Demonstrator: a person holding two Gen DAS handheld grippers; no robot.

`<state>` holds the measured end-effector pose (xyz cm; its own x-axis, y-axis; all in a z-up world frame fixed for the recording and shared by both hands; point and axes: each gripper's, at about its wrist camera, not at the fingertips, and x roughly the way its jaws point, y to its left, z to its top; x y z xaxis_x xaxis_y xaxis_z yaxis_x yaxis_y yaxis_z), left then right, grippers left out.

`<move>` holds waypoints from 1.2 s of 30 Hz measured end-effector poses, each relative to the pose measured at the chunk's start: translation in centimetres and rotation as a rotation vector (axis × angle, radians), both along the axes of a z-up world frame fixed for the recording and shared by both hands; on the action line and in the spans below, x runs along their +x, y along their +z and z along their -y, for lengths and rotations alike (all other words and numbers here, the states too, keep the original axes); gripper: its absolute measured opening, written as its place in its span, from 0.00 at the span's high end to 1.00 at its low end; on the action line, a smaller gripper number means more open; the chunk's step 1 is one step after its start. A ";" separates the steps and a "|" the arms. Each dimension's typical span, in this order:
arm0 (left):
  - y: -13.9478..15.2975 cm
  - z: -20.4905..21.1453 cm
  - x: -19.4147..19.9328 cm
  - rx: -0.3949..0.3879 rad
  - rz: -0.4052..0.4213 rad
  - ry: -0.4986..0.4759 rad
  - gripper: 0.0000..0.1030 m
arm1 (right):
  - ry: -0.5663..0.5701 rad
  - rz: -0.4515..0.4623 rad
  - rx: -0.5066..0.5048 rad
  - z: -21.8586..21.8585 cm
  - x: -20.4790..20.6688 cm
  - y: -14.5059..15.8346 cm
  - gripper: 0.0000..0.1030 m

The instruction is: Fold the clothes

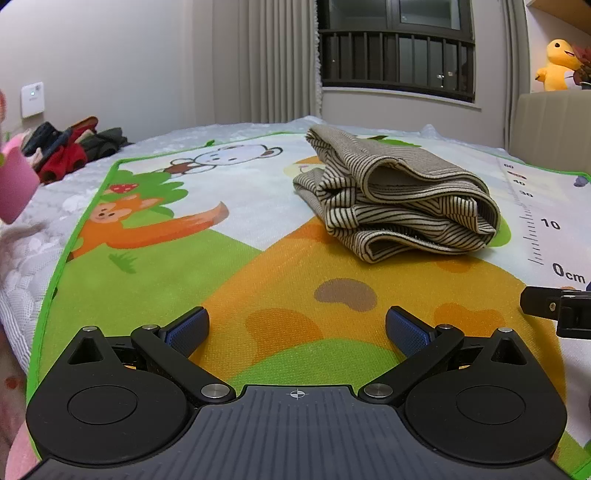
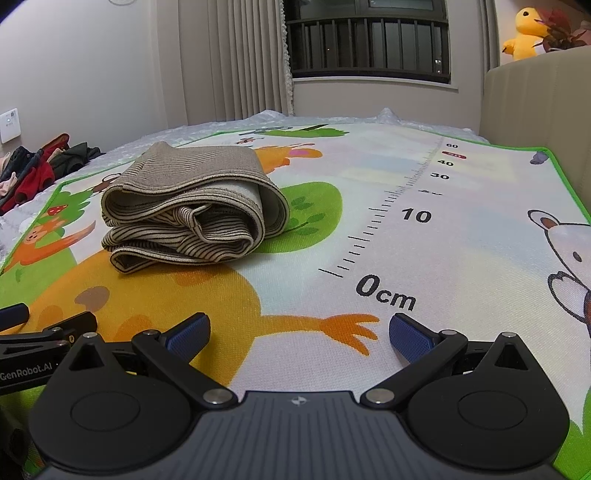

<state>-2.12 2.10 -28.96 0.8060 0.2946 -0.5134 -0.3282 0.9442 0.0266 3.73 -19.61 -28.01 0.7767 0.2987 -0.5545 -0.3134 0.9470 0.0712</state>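
Beside the mat's (image 2: pixel 461 240) "0cm" ruler lies a folded striped garment (image 2: pixel 192 210).

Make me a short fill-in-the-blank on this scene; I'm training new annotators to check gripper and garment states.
1. The striped garment lies ___ on the play mat.
2. The left gripper and right gripper both have their jaws ___.
3. The plush toy near the window is ___ in colour.

Missing words: folded; open; yellow
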 end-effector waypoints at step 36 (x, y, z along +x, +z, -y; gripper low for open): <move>0.3 -0.4 0.9 -0.015 -0.060 -0.017 0.00 | -0.001 -0.002 0.003 0.1 0.1 0.0 0.00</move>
<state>-1.23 2.51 -28.62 0.7786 0.2732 -0.5649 -0.3103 0.9501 0.0318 3.82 -19.75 -28.04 0.7759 0.2990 -0.5554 -0.3118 0.9472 0.0744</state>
